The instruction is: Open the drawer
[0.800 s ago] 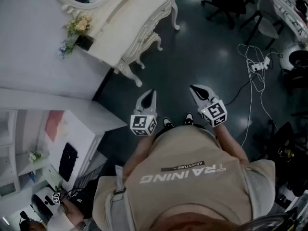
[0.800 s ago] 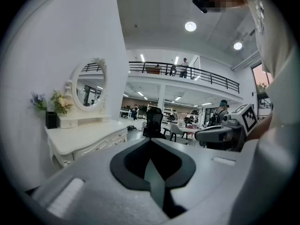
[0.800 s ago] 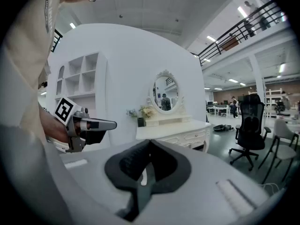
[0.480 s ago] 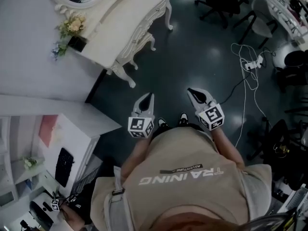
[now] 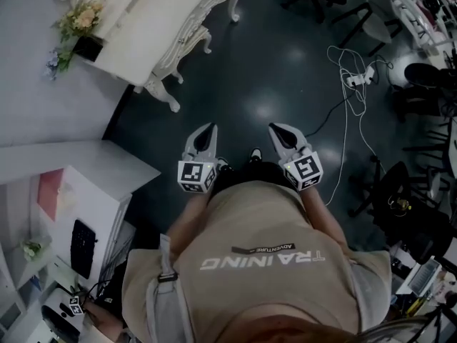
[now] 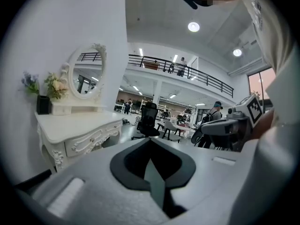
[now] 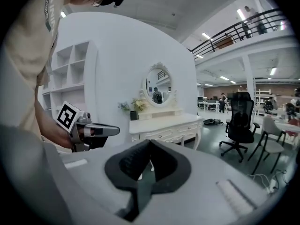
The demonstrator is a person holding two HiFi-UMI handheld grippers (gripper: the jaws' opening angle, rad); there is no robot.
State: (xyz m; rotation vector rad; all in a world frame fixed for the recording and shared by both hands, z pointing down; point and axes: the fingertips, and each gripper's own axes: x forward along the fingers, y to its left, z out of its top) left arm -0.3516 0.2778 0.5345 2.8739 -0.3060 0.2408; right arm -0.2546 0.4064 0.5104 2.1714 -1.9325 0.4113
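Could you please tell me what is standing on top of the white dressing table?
On the dressing table stand an oval mirror and flowers in a dark vase. Its drawers are shut, so their contents are hidden.

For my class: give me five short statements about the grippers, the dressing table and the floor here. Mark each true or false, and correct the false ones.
1. Both grippers hang over the dark floor, touching no furniture. True.
2. The left gripper grips a drawer handle. False: its jaws are together on nothing, well short of the dressing table.
3. Flowers stand on the dressing table. True.
4. The drawer in the dressing table is pulled out. False: its front sits flush with the frame.
5. The white cable lies on the floor to the person's left. False: it lies on the side of the right gripper.
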